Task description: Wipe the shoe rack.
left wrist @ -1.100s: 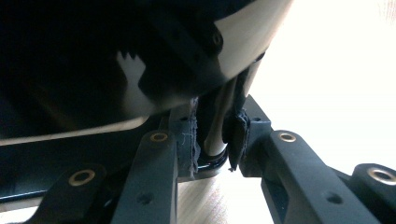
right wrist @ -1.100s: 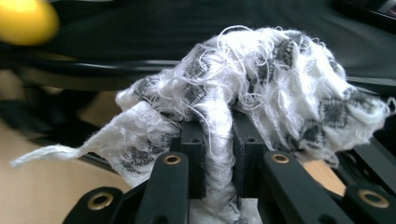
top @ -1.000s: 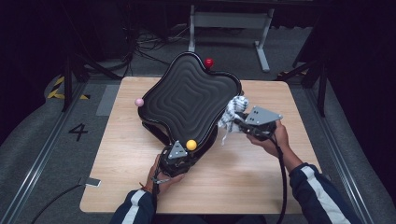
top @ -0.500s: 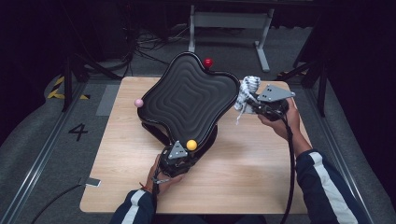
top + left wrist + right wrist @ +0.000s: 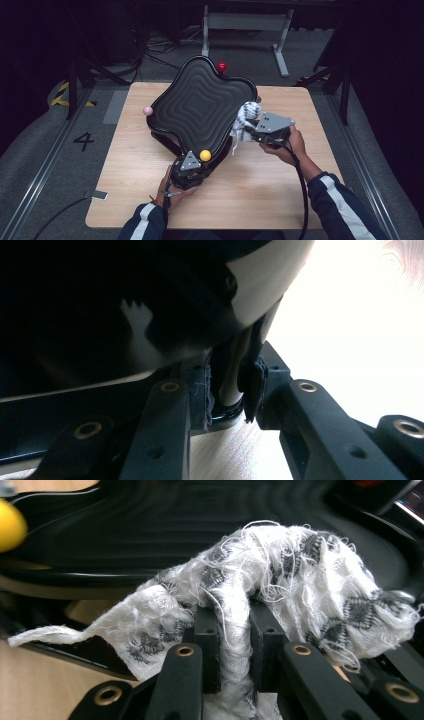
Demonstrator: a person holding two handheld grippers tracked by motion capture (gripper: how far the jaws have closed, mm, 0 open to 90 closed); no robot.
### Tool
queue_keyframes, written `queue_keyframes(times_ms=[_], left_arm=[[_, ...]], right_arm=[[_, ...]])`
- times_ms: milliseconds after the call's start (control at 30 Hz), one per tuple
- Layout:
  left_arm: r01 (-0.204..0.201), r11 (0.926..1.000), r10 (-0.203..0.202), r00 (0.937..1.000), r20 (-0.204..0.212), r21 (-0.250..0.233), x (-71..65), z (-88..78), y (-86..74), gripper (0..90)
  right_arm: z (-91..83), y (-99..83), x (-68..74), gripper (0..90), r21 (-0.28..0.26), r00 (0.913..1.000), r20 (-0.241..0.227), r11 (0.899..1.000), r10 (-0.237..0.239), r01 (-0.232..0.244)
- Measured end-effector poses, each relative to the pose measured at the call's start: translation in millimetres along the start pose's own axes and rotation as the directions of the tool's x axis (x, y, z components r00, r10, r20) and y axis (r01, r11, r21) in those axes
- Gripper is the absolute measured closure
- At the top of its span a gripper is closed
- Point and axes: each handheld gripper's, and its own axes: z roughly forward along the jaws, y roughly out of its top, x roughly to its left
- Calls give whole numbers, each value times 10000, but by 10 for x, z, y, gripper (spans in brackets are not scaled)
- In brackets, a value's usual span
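Observation:
A black tray [image 5: 200,105] with ridged waves stands tilted on the wooden table [image 5: 280,190]. My left gripper [image 5: 194,162] is at its near corner, shut on the tray's rim [image 5: 226,399], which shows pinched between the jaws in the left gripper view. My right gripper [image 5: 248,129] is at the tray's right edge, shut on a white cloth [image 5: 245,116] with grey patterning. In the right gripper view the cloth [image 5: 280,575] bunches over the jaws and lies against the tray [image 5: 150,520].
Small balls sit at the tray's corners: red [image 5: 221,66] at the far one, pink [image 5: 148,110] at the left, yellow [image 5: 205,155] beside my left gripper. A metal stand [image 5: 245,22] and cables lie on the floor beyond the table.
My right gripper carried the cloth along the tray's right edge toward the far side, then came back toward the near side. The left gripper and tray stayed put.

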Motion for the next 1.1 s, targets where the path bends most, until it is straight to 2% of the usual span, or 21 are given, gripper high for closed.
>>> queue_keyframes(times_ms=[267,300,433,667,800,967,1100], left_arm=[[77,10000,-77,10000,5,-15,1,0,0,728],[77,10000,-77,10000,5,-15,1,0,0,728],[168,9999,-168,9998,-61,8,1,-3,0,727],[270,9996,-270,9996,-126,-3,-5,-1,-3,727],[212,9998,-212,9997,-117,0,-2,0,0,727],[195,9998,-195,9997,-124,-42,-2,2,0,727],[193,9998,-194,9997,-116,-59,-1,4,-1,727]], right_arm=[[79,48,263,781,-121,9972,-638,9992,-381,374],[79,48,263,781,-121,9972,-638,9992,-381,374],[100,47,406,780,-247,9935,-1043,9988,-457,433],[129,24,686,777,-496,9793,-1948,9977,-544,456],[167,23,838,778,-500,9688,-2360,9966,-751,651],[229,21,979,780,-384,9618,-2538,9946,-1030,963],[233,10,962,787,-341,9629,-2520,9953,-967,910]])
